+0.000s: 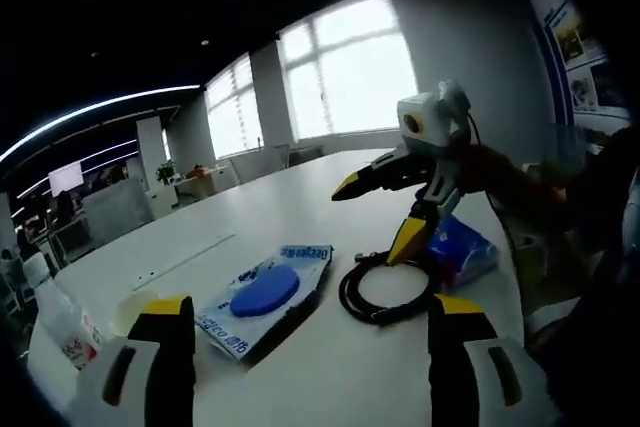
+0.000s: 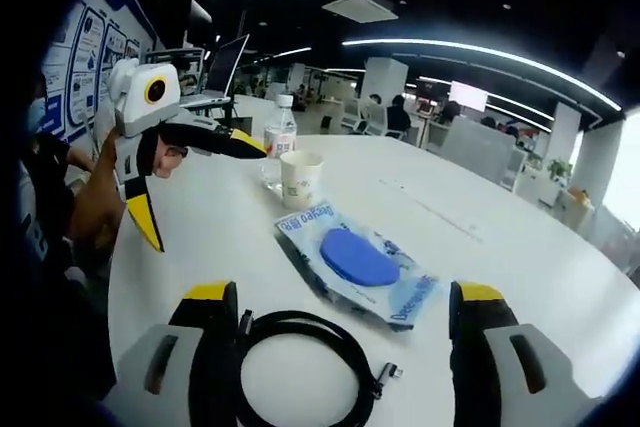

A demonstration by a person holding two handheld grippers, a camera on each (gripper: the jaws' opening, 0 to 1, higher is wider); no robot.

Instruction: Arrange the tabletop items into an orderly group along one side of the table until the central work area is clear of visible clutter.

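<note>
The right gripper (image 2: pixel 335 347) stands with its jaws wide apart and nothing between the yellow tips. Seen from the left gripper view, that same tool (image 1: pixel 385 217) hangs just over the coiled black cable (image 1: pixel 385 292), its lower tip coming down at the coil's far rim; whether it touches the cable I cannot tell. In the right gripper view the cable (image 2: pixel 300 357) lies at six o'clock, directly between the two jaws and very near them, its plug end pointing toward four o'clock.

The left gripper (image 1: pixel 315 347) is likewise spread open and empty. From it the cable sits at about one o'clock, a little way off, so the right gripper is clearly the nearer one and the better placed to close on the coil.

Beyond the cable, the blue-printed packet (image 2: pixel 360 262) holding a round blue pad lies flat at twelve o'clock of the right gripper, its long axis running from ten toward four. Farther out at eleven o'clock stand a paper cup (image 2: pixel 300 179) and, just behind it, a clear bottle (image 2: pixel 279 152), both upright. In the left gripper view a blue tissue pack (image 1: pixel 462 252) rests just beside the cable at two o'clock, near the edge of the white table (image 1: pixel 260 217).

Nothing seems grouped yet; the cable looks like the first pick.
</note>
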